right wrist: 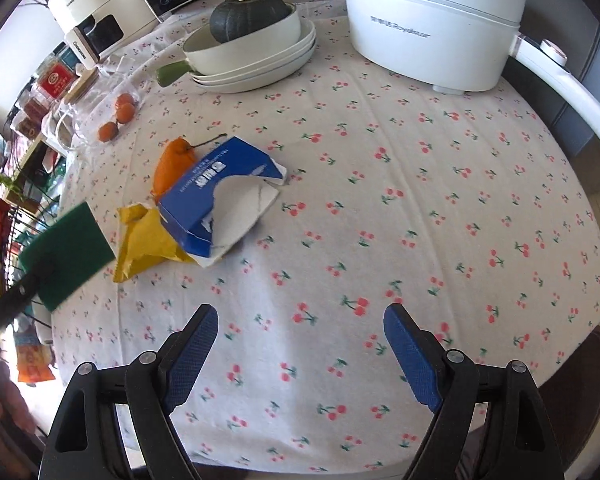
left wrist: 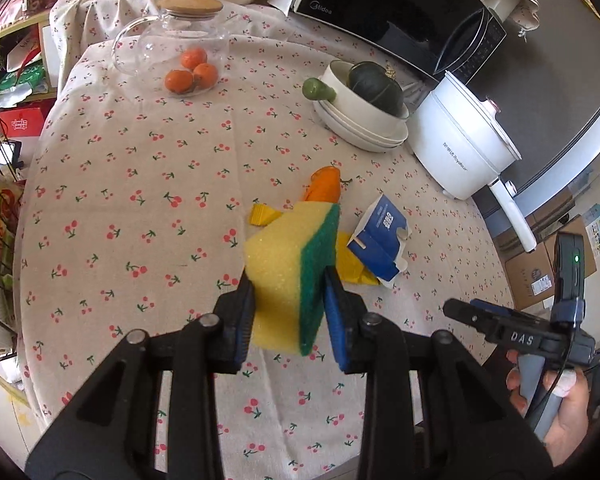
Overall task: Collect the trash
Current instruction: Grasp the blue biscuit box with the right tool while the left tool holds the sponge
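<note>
Left claw (left wrist: pixel 288 300) clamped on a yellow-and-green sponge (left wrist: pixel 292 276), lifted above the cherry-print surface (left wrist: pixel 140 184). Right claw (right wrist: pixel 300 344) wide open, holding nothing. Torn blue box (right wrist: pixel 220 200), yellow wrapper (right wrist: pixel 148 240) and orange peel (right wrist: pixel 172 164) lying together just beyond the sponge.

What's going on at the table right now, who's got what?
A person is clearing a cherry-print table with two handheld grippers. The left gripper is shut on a yellow and green sponge, held above the cloth. The right gripper is open and empty over bare cloth. The trash still lies on the table: a torn blue carton, a crumpled yellow wrapper beside it, and an orange piece behind them.
</note>
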`<state>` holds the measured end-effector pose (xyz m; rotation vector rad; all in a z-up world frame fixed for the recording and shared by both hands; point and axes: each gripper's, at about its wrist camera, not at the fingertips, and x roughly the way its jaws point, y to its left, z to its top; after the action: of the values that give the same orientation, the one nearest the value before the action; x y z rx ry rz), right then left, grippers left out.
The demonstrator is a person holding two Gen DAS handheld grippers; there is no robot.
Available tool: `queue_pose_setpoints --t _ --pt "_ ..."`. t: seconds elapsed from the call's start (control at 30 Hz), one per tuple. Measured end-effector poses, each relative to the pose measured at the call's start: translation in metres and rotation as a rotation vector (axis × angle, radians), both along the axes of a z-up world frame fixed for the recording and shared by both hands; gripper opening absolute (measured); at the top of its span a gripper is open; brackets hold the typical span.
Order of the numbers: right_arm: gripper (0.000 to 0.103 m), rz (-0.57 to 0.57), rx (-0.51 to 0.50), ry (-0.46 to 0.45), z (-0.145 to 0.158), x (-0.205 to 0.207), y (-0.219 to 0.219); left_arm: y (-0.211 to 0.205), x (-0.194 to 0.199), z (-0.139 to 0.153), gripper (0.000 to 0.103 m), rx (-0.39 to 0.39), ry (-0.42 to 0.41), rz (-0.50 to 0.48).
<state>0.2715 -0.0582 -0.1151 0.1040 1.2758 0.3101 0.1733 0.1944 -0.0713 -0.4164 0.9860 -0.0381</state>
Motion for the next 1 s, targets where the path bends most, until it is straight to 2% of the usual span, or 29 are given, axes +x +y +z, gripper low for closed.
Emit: queue_pose_setpoints --t 0.1,0.3,0.6,0.67,0.73,1.0 --pt "0.089 -0.040 0.049 0.012 -0.005 0.016 0.027 0.010 -0.009 0.001 0.034 0.010 -0.007 0.005" --pt "0.089 -0.100 0.073 0.006 -0.018 0.041 0.064 0.033 -0.018 0.001 0.034 0.020 -0.015 0.045" --pt "0.089 -0.181 0.009 0.010 -0.038 0.054 0.077 0.030 -0.017 -0.006 0.034 0.030 -0.007 0.019" --pt "0.079 -0.162 -0.021 0.001 -0.036 0.051 0.077 0.028 -0.018 -0.005 0.034 0.031 -0.012 0.017" --pt "0.057 -0.122 -0.025 0.000 -0.032 0.047 0.076 0.025 -0.019 -0.005 0.034 0.035 -0.015 0.011" --pt "0.054 -0.050 -0.057 -0.038 -0.011 0.018 0.043 0.002 -0.026 0.006 0.034 0.036 -0.050 -0.034"
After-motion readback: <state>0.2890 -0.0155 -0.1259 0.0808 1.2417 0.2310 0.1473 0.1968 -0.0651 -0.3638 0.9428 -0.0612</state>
